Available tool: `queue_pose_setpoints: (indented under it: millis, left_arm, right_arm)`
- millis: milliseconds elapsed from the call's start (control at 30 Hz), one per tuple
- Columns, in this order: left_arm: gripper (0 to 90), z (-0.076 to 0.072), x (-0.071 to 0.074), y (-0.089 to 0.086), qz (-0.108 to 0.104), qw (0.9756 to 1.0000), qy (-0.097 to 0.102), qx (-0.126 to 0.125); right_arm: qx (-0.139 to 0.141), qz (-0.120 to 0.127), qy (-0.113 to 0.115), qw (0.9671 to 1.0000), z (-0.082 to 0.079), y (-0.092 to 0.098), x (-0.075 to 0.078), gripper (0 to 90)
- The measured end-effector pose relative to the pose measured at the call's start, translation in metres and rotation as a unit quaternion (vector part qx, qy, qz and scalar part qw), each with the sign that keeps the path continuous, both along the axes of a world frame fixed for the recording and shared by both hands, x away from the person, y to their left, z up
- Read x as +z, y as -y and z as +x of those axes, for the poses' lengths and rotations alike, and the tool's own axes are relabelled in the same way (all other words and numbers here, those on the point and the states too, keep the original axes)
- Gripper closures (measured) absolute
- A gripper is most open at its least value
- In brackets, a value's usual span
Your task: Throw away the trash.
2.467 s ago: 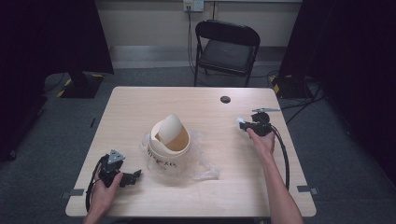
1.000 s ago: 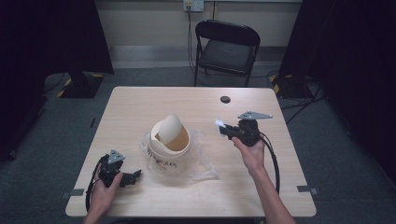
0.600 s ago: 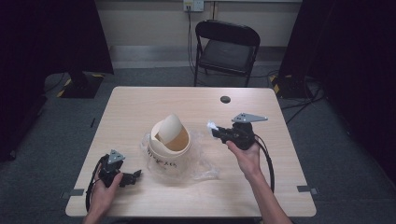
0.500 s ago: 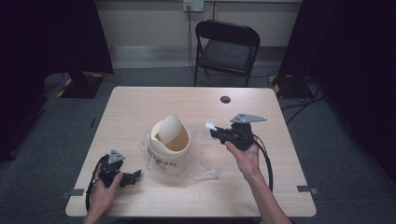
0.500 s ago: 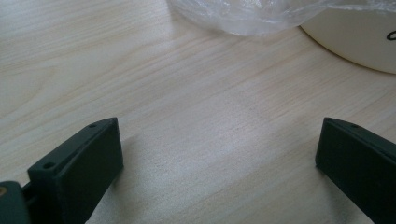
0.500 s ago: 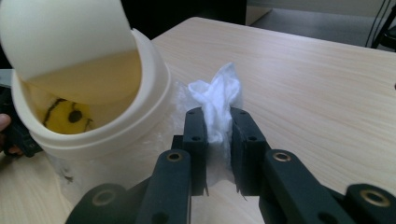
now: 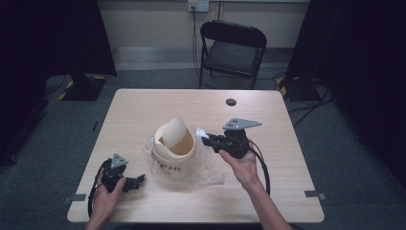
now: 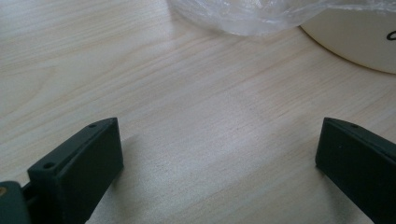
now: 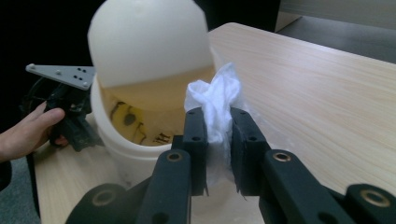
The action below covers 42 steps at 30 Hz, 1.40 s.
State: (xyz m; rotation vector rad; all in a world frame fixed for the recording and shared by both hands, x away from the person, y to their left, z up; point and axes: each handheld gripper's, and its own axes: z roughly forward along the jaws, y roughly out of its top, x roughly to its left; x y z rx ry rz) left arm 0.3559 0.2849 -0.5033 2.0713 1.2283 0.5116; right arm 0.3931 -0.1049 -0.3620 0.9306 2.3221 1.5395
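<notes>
I have carried the right gripper (image 7: 205, 139) in from the far right side of the surface (image 7: 268, 120) to just beside the rim of the white bucket (image 7: 174, 148), my forearm now angled inward across the wood. The crumpled white tissue (image 9: 215, 100) pinched between its jaws has travelled with it and now sits right at the bucket's opening, close to the tilted flap lid (image 9: 147, 39).

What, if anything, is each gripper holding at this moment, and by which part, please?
The right gripper pinches a crumpled white tissue by its lower part, the top bunching above the jaws. The left gripper is open on the table, holding nothing.
</notes>
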Motion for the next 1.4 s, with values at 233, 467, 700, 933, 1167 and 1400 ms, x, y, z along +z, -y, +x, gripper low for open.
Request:
queue_pose_setpoints:
  millis: [233, 467, 700, 933, 1167, 1400]
  left_arm:
    - [0.2, 0.0, 0.0, 0.0, 0.0, 1.0, 0.0, 0.0]
    - [0.2, 0.0, 0.0, 0.0, 0.0, 1.0, 0.0, 0.0]
    - [0.2, 0.0, 0.0, 0.0, 0.0, 1.0, 0.0, 0.0]
    - [0.2, 0.0, 0.0, 0.0, 0.0, 1.0, 0.0, 0.0]
    - [0.2, 0.0, 0.0, 0.0, 0.001, 1.0, 0.0, 0.0]
    - [0.2, 0.0, 0.0, 0.0, 0.001, 1.0, 0.001, 0.0]
  right_arm:
    - [0.021, -0.01, -0.007, 0.9997, 0.0, -0.018, -0.004, 78.3]
    - [0.035, -0.016, -0.011, 0.9992, 0.004, -0.033, -0.008, 78.3]
    - [0.041, -0.022, -0.012, 0.9988, 0.007, -0.038, -0.008, 78.3]
    - [0.048, -0.03, -0.013, 0.9983, 0.009, -0.043, -0.011, 78.3]
    - [0.053, -0.043, -0.016, 0.9976, 0.014, -0.047, -0.01, 78.4]
    - [0.055, -0.052, -0.019, 0.9969, 0.019, -0.054, -0.011, 78.3]
